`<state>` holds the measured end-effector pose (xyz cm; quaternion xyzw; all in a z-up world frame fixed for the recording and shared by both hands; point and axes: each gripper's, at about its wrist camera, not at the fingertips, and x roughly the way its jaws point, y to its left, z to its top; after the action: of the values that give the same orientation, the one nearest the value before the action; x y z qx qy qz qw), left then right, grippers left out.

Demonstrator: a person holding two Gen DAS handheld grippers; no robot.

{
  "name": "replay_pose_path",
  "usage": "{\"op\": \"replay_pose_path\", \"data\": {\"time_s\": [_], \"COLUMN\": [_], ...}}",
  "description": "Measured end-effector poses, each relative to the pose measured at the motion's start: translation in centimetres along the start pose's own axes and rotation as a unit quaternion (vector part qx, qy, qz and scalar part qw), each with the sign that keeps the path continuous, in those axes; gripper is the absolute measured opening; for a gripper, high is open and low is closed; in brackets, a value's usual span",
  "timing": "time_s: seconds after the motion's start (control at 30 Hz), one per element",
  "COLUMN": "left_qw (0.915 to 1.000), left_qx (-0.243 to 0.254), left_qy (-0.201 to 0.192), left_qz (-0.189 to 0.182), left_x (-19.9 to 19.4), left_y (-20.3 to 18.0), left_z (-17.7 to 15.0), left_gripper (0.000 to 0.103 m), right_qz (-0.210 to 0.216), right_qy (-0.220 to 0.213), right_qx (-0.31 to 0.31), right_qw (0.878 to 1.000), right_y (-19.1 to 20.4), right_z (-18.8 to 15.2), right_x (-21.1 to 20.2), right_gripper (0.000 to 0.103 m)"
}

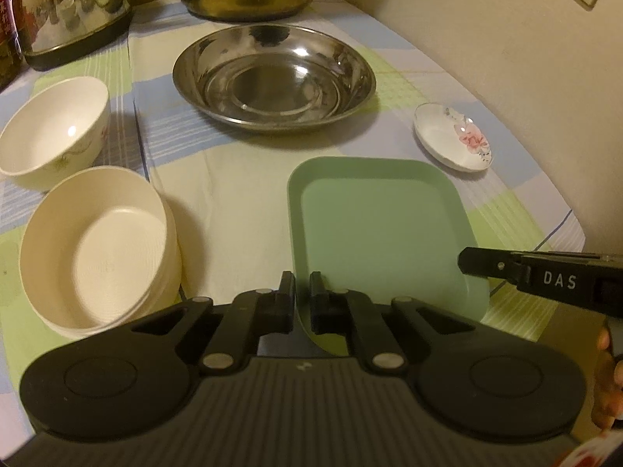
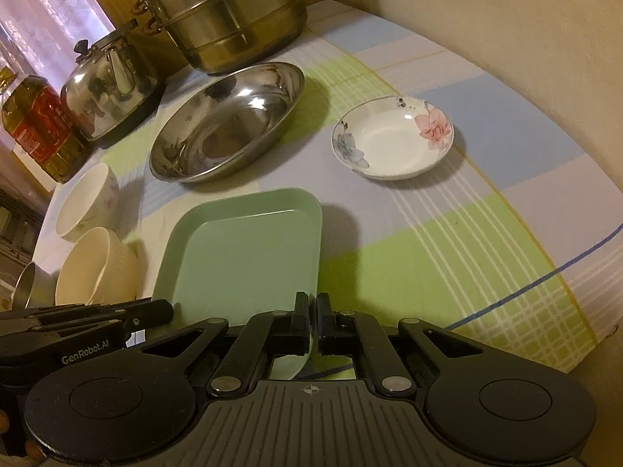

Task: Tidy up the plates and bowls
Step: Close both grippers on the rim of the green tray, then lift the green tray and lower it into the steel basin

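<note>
A: In the left wrist view, our left gripper sits at the bottom centre, its jaws clenched on the near rim of the green plate, which lies on the bench in the lower middle of the frame. The right gripper comes in from the right edge, at the plate's near right corner.

B: We judge the plate light, stiff and a little slick, so a thin rim pinch at two near corners should do, kept level. Left of it sit the ribbed cream bowl and the white bowl; above, the steel dish; at right, the flowered saucer.

A: In the right wrist view, our right gripper is likewise clamped on the plate's near right rim, pitched steeply down. The left gripper reaches in from the lower left.

B: The saucer in the upper right looks ceramic and breakable.
</note>
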<state>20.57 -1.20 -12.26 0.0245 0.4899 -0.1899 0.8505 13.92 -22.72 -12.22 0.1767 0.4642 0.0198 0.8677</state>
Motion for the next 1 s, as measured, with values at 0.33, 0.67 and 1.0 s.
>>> {"op": "replay_pose_path", "data": {"time_s": [0.33,0.67,1.0], "left_qw": [0.9999,0.9995,0.9984], "left_qx": [0.001,-0.006,-0.012], "left_qy": [-0.015,-0.032,-0.052], "left_qz": [0.003,0.004,0.016], "left_x": [-0.1,-0.2,0.7], "left_y": [0.4,1.4,3.2], "left_z": [1.7,4.1,7.5], "left_gripper": [0.006,0.006,0.006], "right_qz": [0.005,0.012,0.017], "right_qy": [-0.009,-0.016,-0.03], "right_qx": [-0.005,-0.009,-0.032], "right_qw": [1.0,1.0,0.999], "right_y": [0.6,1.4,3.1], "right_z": [1.7,4.0,7.9], "right_x": [0.3,1.1,3.0], "right_gripper": [0.004,0.004,0.004]}}
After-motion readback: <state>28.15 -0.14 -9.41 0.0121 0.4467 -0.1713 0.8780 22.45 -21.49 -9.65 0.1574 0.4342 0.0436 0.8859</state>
